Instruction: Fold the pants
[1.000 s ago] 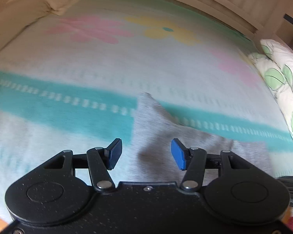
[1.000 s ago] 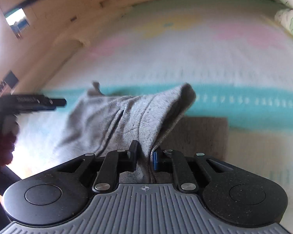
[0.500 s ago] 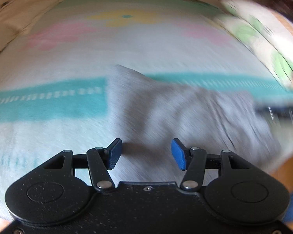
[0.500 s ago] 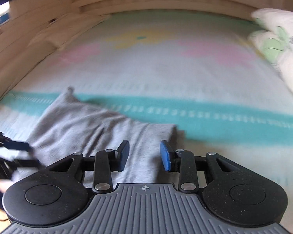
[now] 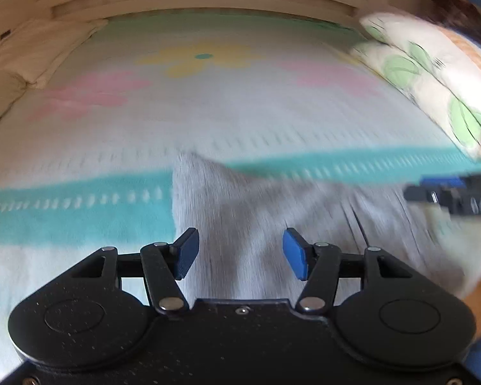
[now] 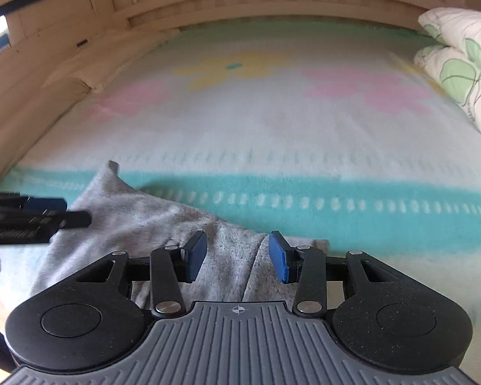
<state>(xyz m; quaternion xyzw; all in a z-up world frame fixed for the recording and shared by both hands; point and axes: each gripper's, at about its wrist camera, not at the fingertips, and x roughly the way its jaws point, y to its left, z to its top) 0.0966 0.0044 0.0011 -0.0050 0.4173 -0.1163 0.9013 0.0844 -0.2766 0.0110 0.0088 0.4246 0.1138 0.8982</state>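
The grey pants (image 5: pixel 272 218) lie in a folded bundle on the flowered blanket (image 5: pixel 208 112), near the bed's front edge. My left gripper (image 5: pixel 240 253) hovers over the left part of the bundle, open, with nothing pinched between its blue pads. From the right wrist view the pants (image 6: pixel 144 218) spread to the lower left, one corner pointing up. My right gripper (image 6: pixel 237 255) stands open above their right edge, pads clear of the cloth. Each gripper shows in the other's view: the right gripper (image 5: pixel 449 192) at the right edge, the left gripper (image 6: pixel 32 221) at the left edge.
Leaf-print pillows (image 6: pixel 458 64) are stacked at the right side of the bed. A cream pillow (image 5: pixel 25 64) lies at the far left by the wooden bed frame (image 6: pixel 240 0). A teal stripe (image 6: pixel 336 205) crosses the blanket just beyond the pants.
My right gripper let go of the raised fold of the pants and opened; the cloth now lies flat. Both grippers shifted sideways, and the left one rolled.
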